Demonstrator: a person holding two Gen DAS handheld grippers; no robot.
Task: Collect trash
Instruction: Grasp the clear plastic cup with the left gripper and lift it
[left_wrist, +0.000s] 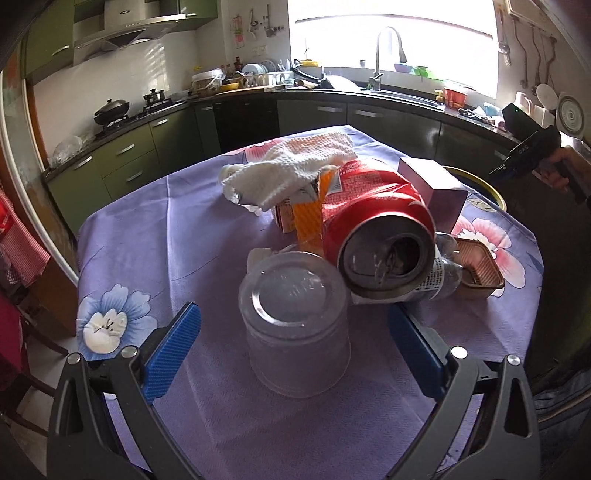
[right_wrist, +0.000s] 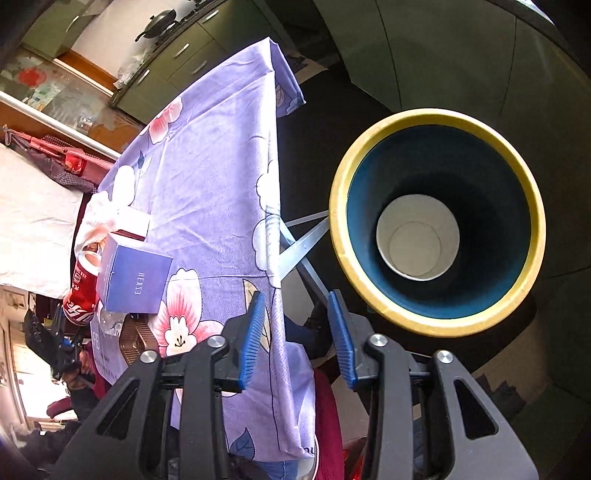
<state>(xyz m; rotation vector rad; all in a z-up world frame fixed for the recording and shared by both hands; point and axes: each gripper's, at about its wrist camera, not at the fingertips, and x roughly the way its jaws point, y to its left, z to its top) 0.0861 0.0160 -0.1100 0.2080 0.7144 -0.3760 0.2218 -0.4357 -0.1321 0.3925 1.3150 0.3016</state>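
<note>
Left fingers (left_wrist: 293, 345) stood wide apart around an upside-down clear plastic cup (left_wrist: 295, 325), not touching it.
Right fingers (right_wrist: 297, 338) were apart and empty beside the yellow-rimmed blue bin (right_wrist: 436, 221); the cup sat on the purple flowered surface (left_wrist: 184, 240).

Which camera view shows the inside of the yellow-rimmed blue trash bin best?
The right wrist view: it looks straight down into the yellow-rimmed blue trash bin, showing a white paper cup at the bottom. The left wrist view shows only an arc of its rim behind the table.
</note>
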